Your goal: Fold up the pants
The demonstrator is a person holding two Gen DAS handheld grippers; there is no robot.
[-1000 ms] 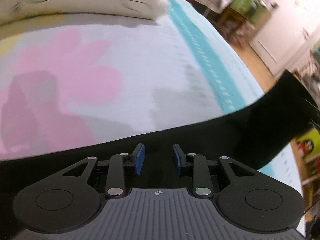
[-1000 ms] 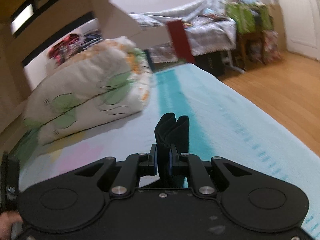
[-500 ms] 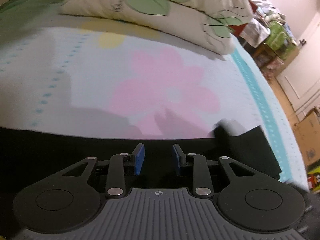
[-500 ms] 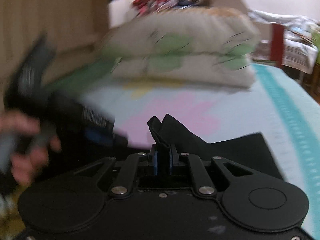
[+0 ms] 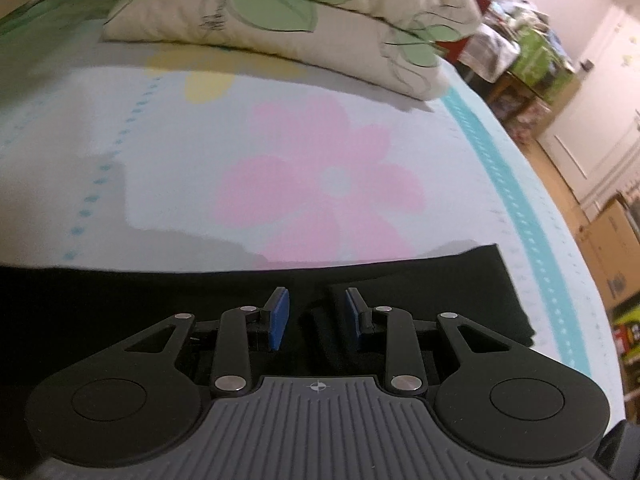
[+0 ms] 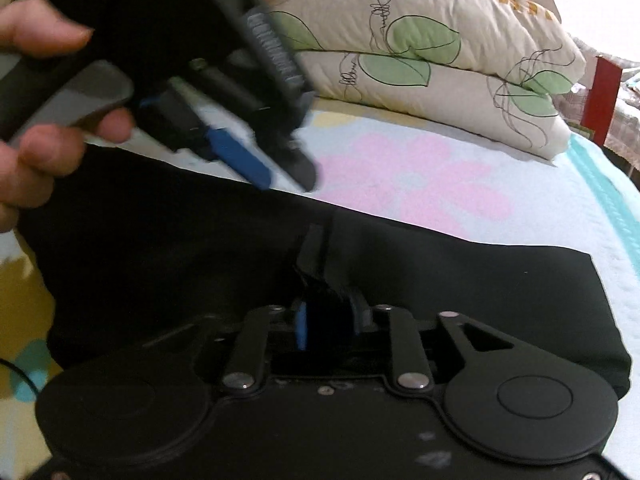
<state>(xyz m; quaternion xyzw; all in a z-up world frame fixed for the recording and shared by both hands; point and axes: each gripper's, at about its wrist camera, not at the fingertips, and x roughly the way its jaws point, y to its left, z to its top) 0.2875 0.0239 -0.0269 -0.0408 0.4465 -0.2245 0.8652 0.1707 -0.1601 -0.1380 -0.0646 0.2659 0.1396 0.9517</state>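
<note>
One pair of black pants [image 5: 420, 292] lies folded flat across the near part of a bed, on a pale bedsheet [image 5: 160, 152] printed with one large pink flower [image 5: 320, 200] and a teal stripe [image 5: 520, 200] along its right edge. Two leaf-print pillows [image 5: 280, 20] are stacked at the far end of the bed, one on top of the other.

Two hand-held grippers are at work. The left hand-held gripper [image 5: 314, 314] hovers over the pants with its blue pads [image 5: 279, 318] standing apart; the black cloth lies beneath the gap, and nothing is pinched between them. The right hand-held gripper [image 6: 330, 320] has just been opening its jaws, and a raised pleat of the pants stands between the parted fingers; the pads no longer press it, though blur makes the contact hard to judge.

The right wrist view alone shows the person's hand [image 6: 36, 112] wrapped around the left tool's handle at upper left, that tool angled down towards the far edge of the pants, along with a patch of yellow and teal print on the bedding at lower left. The left wrist view alone takes in the room to the right: wooden floor [image 5: 560, 176], a cardboard box [image 5: 612, 248], a green box [image 5: 536, 52] on cluttered furniture and a white door [image 5: 600, 112].
</note>
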